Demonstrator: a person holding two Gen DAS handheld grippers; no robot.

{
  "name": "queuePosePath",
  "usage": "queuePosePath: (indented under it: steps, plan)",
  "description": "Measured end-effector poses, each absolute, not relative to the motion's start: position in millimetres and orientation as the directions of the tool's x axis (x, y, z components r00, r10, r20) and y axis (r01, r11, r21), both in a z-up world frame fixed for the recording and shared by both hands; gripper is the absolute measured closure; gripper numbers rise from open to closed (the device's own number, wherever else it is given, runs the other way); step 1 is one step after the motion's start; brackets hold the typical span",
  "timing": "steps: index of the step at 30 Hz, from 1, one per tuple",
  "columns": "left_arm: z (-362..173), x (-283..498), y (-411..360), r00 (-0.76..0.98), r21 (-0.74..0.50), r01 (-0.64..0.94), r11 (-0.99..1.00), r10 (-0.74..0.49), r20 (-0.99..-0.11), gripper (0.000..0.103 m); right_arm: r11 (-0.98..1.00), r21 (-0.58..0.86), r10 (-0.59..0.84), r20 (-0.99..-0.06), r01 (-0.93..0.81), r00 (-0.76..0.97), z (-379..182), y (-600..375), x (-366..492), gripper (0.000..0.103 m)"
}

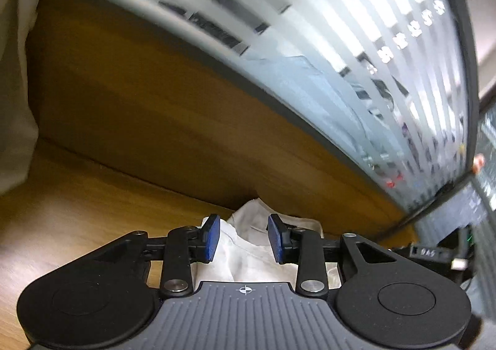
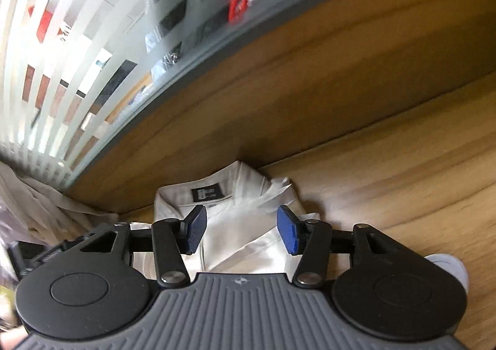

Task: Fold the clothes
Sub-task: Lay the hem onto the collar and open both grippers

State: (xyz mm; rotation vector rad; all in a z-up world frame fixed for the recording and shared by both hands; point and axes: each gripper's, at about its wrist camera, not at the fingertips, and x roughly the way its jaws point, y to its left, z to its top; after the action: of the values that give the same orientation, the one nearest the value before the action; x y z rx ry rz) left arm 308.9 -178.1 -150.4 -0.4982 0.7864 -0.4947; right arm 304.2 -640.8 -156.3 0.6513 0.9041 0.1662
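Frosted striped glass runs behind the wooden bench point(image 2: 403, 163). White shirt point(image 2: 235, 226) lies flat by the back edge, its collar label point(image 2: 206, 194) pointing away from me. Both my right tongs point(image 2: 241, 233) and left tongs point(image 1: 245, 238) hang open right over it, gripping nothing; right looks nearer the label.

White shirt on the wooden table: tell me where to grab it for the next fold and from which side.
Grip the white shirt at its collar end, by the black label, probably one shoulder per gripper. Come from above, from the near side: the fabric lies flat and the wooden panel stands close behind. Both the right gripper and left gripper are open.
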Motion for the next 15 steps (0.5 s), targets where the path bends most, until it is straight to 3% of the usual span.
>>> queuePosePath:
  steps: [5, 15]
  plan:
    - [-137.9, 293.5, -199.1, 0.59, -0.419, 0.356, 0.835, -0.548, -0.592, 0.061, 0.871, 0.488, 0.361, -0.703, 0.047, 0.613, -135.9, -620.5, 291.7, 0.047]
    - [-157.9, 295.0, -219.5, 0.596, -0.308, 0.308, 0.9, -0.435, -0.675, 0.061, 0.986, 0.135, 0.166, -0.821, -0.096, 0.546, -144.8, -572.4, 279.9, 0.047]
